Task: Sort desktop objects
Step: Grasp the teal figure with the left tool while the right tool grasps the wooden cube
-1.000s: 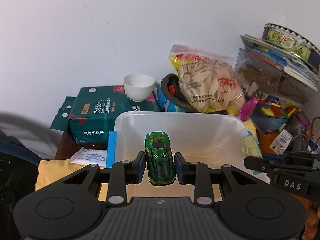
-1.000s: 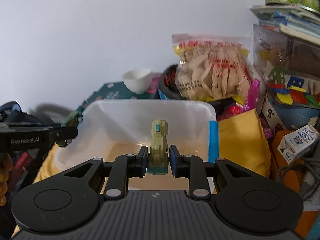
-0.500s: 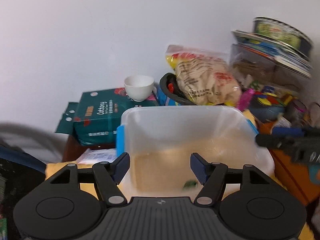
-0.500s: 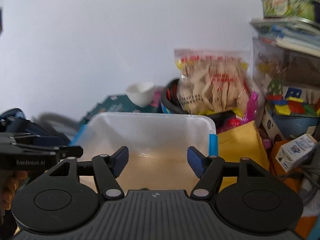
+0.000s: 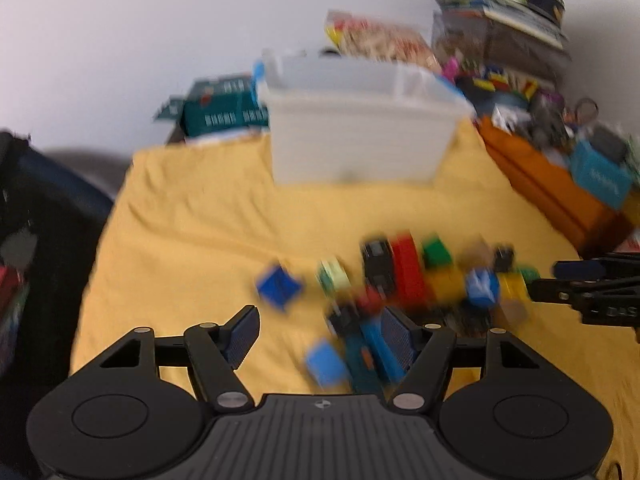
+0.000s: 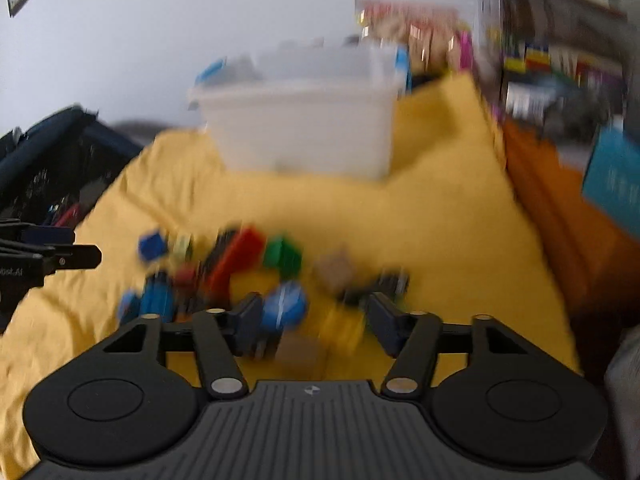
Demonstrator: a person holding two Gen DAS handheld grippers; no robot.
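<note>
Both views are blurred by motion. A clear plastic bin (image 5: 356, 136) with blue handles stands at the back of a yellow cloth (image 5: 192, 224); it also shows in the right wrist view (image 6: 304, 132). A pile of small toys and blocks lies on the cloth: a red block (image 5: 408, 272), a blue block (image 5: 278, 286), a green block (image 6: 282, 254), a blue round toy (image 6: 286, 306). My left gripper (image 5: 320, 334) is open and empty above the pile's left side. My right gripper (image 6: 314, 320) is open and empty above its right side.
An orange box (image 5: 552, 188) with clutter borders the cloth on the right. A teal package (image 5: 220, 112) and a snack bag (image 5: 380, 40) sit behind the bin. A dark mesh basket (image 6: 52, 168) stands at the left.
Both grippers opened and dropped the green car and the tan toy into the bin, then pulled back and tilted down over the toy pile on the cloth.
</note>
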